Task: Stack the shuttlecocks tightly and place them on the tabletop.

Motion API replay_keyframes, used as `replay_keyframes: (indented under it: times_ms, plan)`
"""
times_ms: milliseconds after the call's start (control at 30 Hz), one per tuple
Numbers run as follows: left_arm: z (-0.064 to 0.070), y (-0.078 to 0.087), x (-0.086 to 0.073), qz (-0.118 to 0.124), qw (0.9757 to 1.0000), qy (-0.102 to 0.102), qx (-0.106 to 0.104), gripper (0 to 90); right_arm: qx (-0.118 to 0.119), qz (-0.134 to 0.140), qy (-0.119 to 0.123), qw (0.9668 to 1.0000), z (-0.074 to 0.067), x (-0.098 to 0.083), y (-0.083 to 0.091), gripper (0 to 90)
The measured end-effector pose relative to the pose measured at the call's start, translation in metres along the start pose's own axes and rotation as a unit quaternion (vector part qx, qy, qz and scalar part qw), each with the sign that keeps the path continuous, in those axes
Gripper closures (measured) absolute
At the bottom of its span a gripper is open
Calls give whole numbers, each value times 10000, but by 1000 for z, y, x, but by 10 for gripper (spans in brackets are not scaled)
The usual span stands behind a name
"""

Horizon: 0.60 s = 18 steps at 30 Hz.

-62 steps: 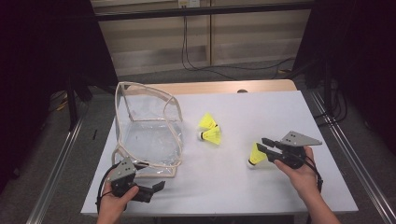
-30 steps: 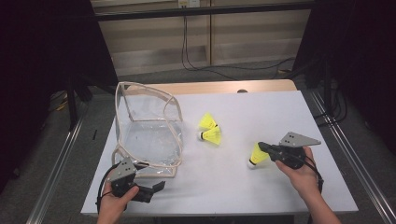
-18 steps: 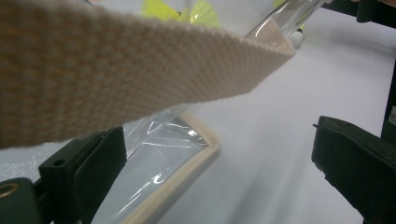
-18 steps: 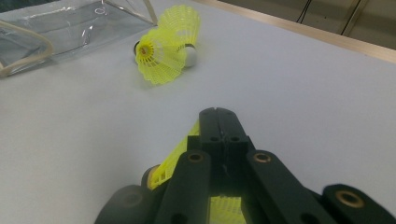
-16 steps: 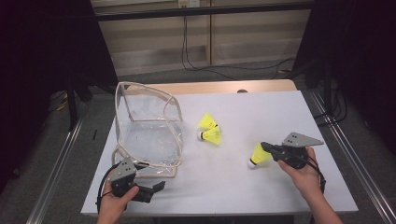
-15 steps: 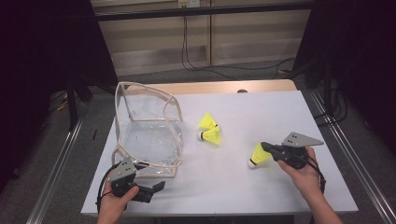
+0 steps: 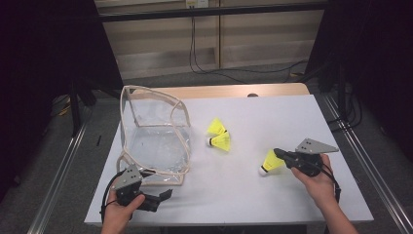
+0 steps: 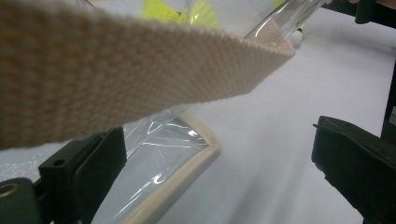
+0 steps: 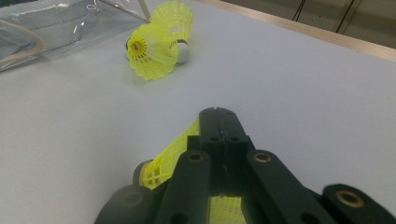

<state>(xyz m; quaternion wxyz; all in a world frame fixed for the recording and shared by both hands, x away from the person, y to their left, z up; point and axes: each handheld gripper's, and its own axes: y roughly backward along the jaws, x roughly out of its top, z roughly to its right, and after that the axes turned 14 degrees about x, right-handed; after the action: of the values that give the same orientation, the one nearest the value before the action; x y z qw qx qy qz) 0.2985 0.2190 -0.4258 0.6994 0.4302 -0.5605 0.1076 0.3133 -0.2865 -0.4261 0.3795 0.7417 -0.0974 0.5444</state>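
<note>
High view. Left gripper (image 7: 163, 196) sits low at the near left corner of the table (image 7: 292, 122), held in the person's left hand (image 7: 119, 212), pointing right along the near edge. Its jaws lie just beside the front rim of a clear plastic bag with cream webbing trim (image 7: 156, 141), which stands open on the left half of the table. Right gripper (image 7: 278, 153) is held in the right hand (image 7: 316, 180) at the near right, pointing left, a grey three-cornered plate on top. A yellow shuttlecock (image 7: 270, 162) hangs at its tip, cork end down and left, touching or just above the table; I cannot tell which. Two more yellow shuttlecocks (image 7: 219, 134) lie together mid-table, between bag and right gripper. No writing legible.

Left gripper view. Jaws stand wide apart, nothing pressed between them. A cream webbing strap (image 8: 116, 65) crosses close in front of the lens; the bag's trimmed edge (image 8: 196, 154) runs over the table between the jaws, nearer the left one. Yellow feathers show blurred beyond.

Right gripper view. Jaws are closed together, pinching the yellow skirt of the shuttlecock (image 9: 170, 156), which sticks out to the left below them, its cork (image 9: 140, 170) at the lower left. The pair of shuttlecocks (image 9: 159, 42) lies well ahead, by the bag's corner (image 9: 56, 23). No labels readable.
</note>
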Motion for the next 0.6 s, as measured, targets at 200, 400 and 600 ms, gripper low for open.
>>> replay_keyframes:
  times_ms: [200,400,600]
  plan:
    - [0,0,0,7,10000,18,3,32,-27,-6,-48,10000,2,-2,1,900]
    - [0,0,0,1,10000,-11,-4,32,-64,-21,-59,10000,4,-4,1,900]
    - [0,0,0,2,10000,-9,-7,32,-95,-23,-112,9999,6,-6,2,900]
